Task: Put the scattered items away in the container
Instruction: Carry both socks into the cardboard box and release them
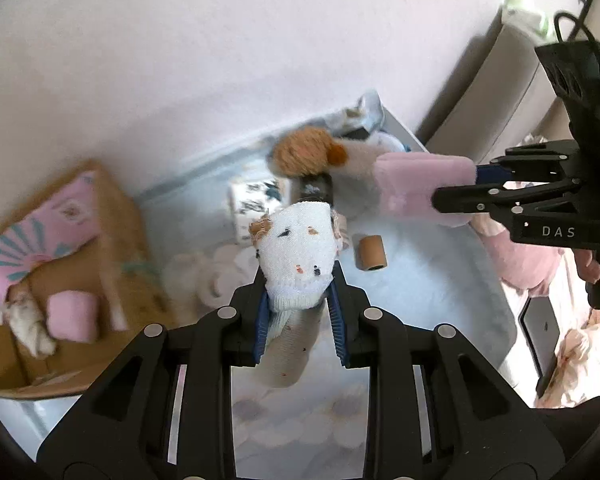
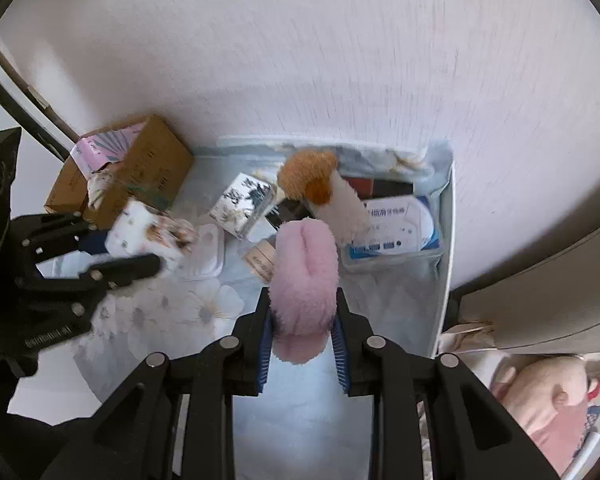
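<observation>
The left claw (image 1: 298, 280) is pinching a rolled white sock (image 1: 296, 256) printed with small animal marks; the blue pads bite into its ribbed cuff end, and the rest of the roll sticks out ahead of the fingertips. The right claw (image 2: 303, 312) is clamped on a fluffy pink sock bundle (image 2: 304, 276), gripped low so that most of the fluff stands beyond the tips.

Both bundles look light, soft and squashy, so the judgement is that they carry no risk of breaking but can sag or unroll if held by a loose flap. A hold across the thick middle of the roll, as both claws have now, seems the safest. The pink pile looks slippery under the pads, so a firm squeeze suits it.

The container, a cardboard box (image 1: 112, 240), sits far to the left of the left claw, with a pink bundle (image 1: 73, 316) and a cream knotted one already inside. Ahead of both claws, on the pale flowered bedsheet (image 2: 204, 308), lie a brown-headed plush mushroom (image 2: 320, 188), a black-and-white patterned carton (image 2: 244, 204) and a small brown roll (image 1: 370, 251), all apart from either claw. Each of the 2 socks has yet to reach the box.
</observation>
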Action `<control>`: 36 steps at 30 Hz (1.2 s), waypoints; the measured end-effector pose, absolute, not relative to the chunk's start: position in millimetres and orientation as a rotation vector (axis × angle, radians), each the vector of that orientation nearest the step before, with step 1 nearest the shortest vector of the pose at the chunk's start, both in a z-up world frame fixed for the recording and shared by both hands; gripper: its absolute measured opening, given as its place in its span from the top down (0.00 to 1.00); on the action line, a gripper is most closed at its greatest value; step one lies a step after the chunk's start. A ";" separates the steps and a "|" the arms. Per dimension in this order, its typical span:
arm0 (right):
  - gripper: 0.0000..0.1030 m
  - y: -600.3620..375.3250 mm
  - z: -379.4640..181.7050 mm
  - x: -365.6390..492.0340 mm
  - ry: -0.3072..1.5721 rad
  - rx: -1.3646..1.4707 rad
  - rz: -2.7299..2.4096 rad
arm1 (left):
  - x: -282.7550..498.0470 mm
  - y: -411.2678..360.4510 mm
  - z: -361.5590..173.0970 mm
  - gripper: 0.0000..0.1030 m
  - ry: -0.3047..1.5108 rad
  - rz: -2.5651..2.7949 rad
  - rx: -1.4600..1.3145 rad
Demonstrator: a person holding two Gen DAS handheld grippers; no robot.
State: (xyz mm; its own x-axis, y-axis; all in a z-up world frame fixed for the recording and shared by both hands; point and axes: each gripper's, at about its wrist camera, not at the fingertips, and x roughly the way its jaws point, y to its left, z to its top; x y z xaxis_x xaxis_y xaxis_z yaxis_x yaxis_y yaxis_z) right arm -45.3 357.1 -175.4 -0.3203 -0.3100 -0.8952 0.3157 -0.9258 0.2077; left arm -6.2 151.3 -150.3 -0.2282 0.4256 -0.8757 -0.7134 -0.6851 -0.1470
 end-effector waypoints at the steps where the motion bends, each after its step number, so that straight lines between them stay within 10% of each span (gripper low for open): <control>1: 0.76 355.5 -168.9 -44.2 0.015 1.539 -2.287 | -7.6 145.4 -141.5 0.78 0.361 1.987 -1.278; 19: 0.76 229.5 -70.8 -60.8 0.111 1.333 -2.282 | -79.2 -18.4 -70.6 0.78 0.267 2.169 -1.218; 36: 0.76 53.4 -124.4 -100.3 0.144 1.367 -2.073 | -158.1 -153.1 -137.3 0.78 0.133 2.328 -1.450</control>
